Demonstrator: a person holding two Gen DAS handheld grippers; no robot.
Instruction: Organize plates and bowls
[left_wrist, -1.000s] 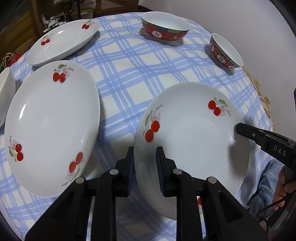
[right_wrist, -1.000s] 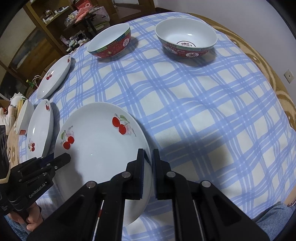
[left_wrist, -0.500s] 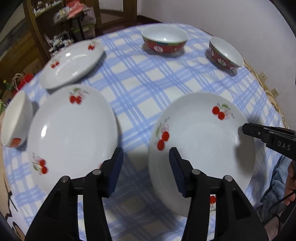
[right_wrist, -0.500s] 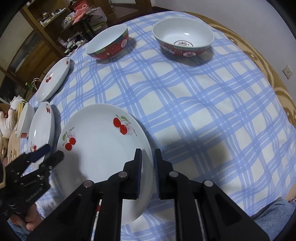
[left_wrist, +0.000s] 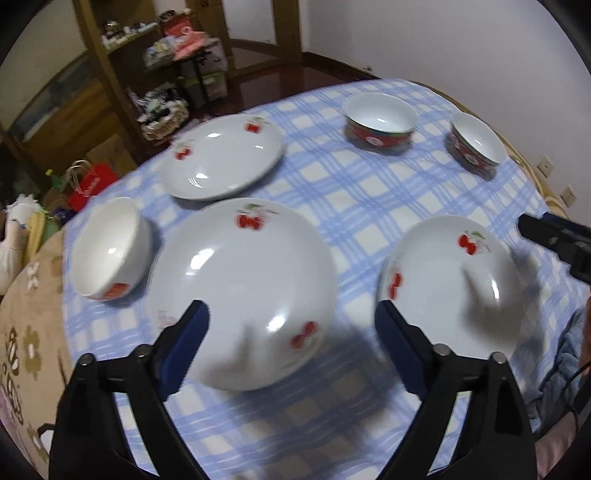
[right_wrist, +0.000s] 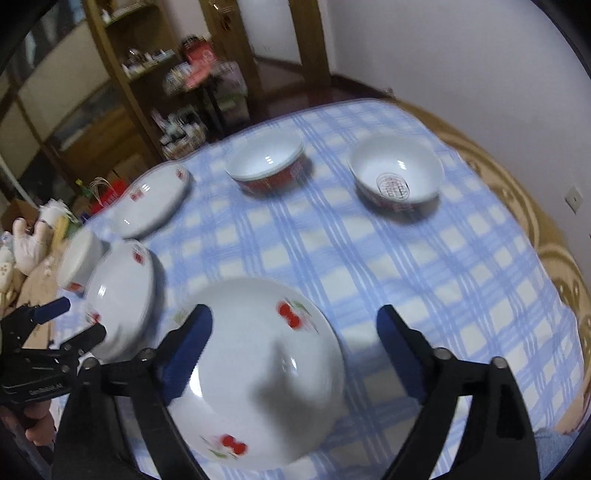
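Both grippers' jaws off the near cherry plate rim, now opening wide, raised.

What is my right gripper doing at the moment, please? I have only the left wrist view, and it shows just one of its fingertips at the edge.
Observer: In the right wrist view, the right gripper has its jaws opening, wide apart. The cherry plate lies on the tablecloth below them, ungripped.
Operator: Thank you. Is anything inside the bowl near the wall?
Observer: The bowl near the wall holds nothing. A round red emblem is printed on its bottom.
Operator: Does the cherry plate have a motif on its near rim?
Observer: Yes, a cherry sprig sits there.
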